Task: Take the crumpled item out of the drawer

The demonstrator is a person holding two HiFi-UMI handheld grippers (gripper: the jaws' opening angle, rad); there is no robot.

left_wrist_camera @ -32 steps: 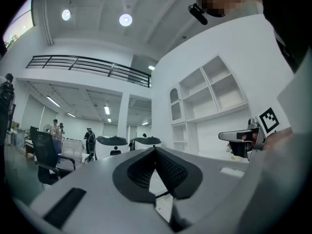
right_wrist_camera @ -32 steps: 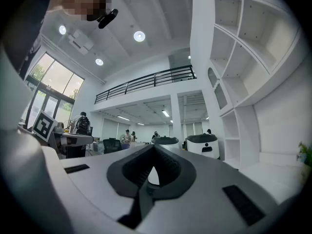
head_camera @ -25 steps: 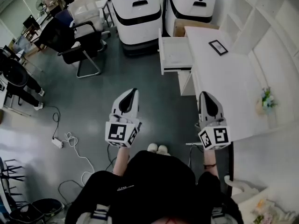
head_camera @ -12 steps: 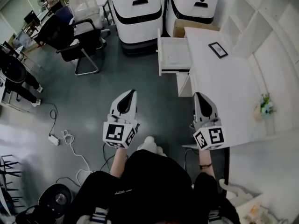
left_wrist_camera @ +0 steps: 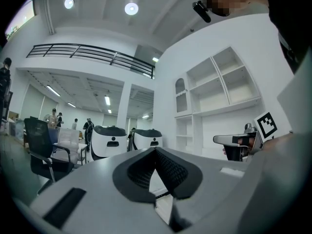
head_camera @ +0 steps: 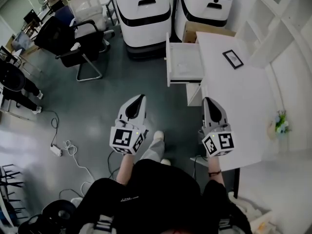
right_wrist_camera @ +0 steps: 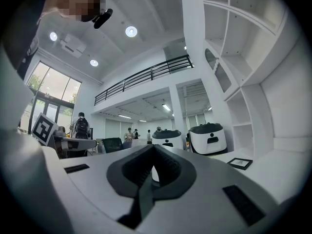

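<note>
step: you are on the approach to the drawer (head_camera: 168, 60). by my judgement the reach is not yet begun.
left gripper (head_camera: 139, 99): the jaws are closed tip to tip and nothing is between them. it hangs over the grey floor (head_camera: 122, 77), well apart from the drawer.
right gripper (head_camera: 208, 101): the jaws are fully closed and empty. it hangs just beside the near part of the desk (head_camera: 234, 96).
drawer: it is pulled out from the far end of the desk, toward the floor side. the inside looks pale.
crumpled item: it should be in the drawer, but from here it is too small and too pale to make out. i cannot tell in which part it lies.
approach: come near until you look straight down into the drawer. find the item first, then choose the gripper.
choice of gripper: the right gripper is on the desk side, so it probably has the shorter way.
jaws: open them above the drawer, before you go down, not inside it.
descent: go down from above, between the drawer walls, without touching the rim.
grip: close on the thick middle of the item, not on a loose corner. a crumpled thing will likely give under the pads, so close fully.
lift: go straight up until the item is clear of the rim, then move away.
other gripper: keep it away from the drawer front, so it does not push the drawer shut.
floor: a cable (head_camera: 78, 155) lies at your left, so step with care.
</note>
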